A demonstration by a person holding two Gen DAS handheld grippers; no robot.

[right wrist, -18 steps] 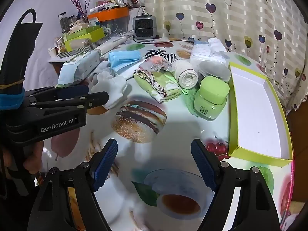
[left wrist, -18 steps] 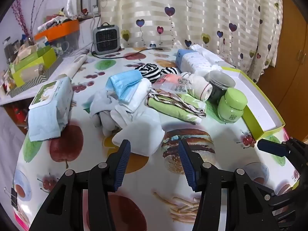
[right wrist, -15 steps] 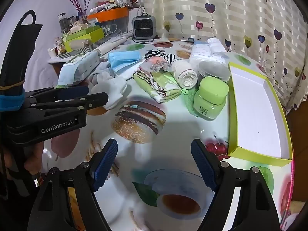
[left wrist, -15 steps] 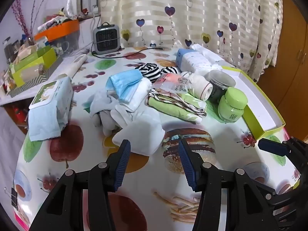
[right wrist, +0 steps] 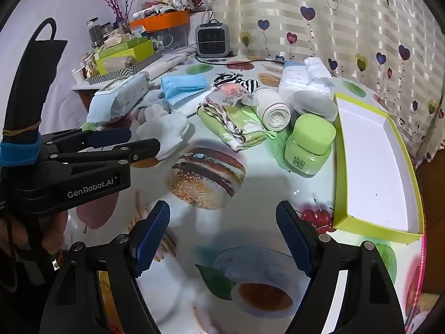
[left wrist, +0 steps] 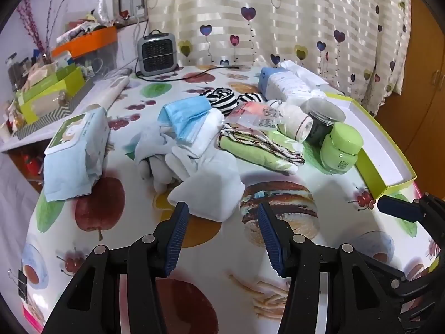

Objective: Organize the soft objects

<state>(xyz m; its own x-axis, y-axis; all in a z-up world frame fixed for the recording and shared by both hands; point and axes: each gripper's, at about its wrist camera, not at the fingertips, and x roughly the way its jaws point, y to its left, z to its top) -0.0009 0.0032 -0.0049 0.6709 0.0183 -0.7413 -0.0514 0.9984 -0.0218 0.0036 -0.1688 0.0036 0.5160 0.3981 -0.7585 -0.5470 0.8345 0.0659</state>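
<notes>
1. Left gripper (left wrist: 222,211) hangs low over the tablecloth (left wrist: 328,239), jaws apart and holding nothing, its blue pads (left wrist: 178,233) aimed at the white gloves (left wrist: 207,188) just ahead.
2. Right gripper (right wrist: 222,220) hovers over the printed burger (right wrist: 205,178), jaws spread wide and holding nothing; seen from the left wrist, one of its blue tips shows at the right edge.
3. From the right wrist view, the left gripper (right wrist: 126,143) reaches in from the left, its tips at the gloves (right wrist: 164,128); whether they touch cannot be told.
4. The soft goods lie heaped mid-table: blue masks (left wrist: 185,118) on white cloth, striped socks (left wrist: 222,97) behind them, a green folded cloth (left wrist: 256,150) to the right.
5. A clear packet (left wrist: 253,115) rests on the green cloth's far end, beside a white roll (left wrist: 294,122).
6. A wipes pack (left wrist: 75,150) lies apart on the left side of the table.
7. A green jar (left wrist: 340,151) stands just beside the yellow-green tray (left wrist: 372,171), with a dark jar (left wrist: 324,118) behind it.
8. The tray (right wrist: 370,228) sits along the table's right edge, white inside.
9. A grey heater (left wrist: 157,54) stands at the far end, before the heart-print curtain (left wrist: 278,19).
</notes>
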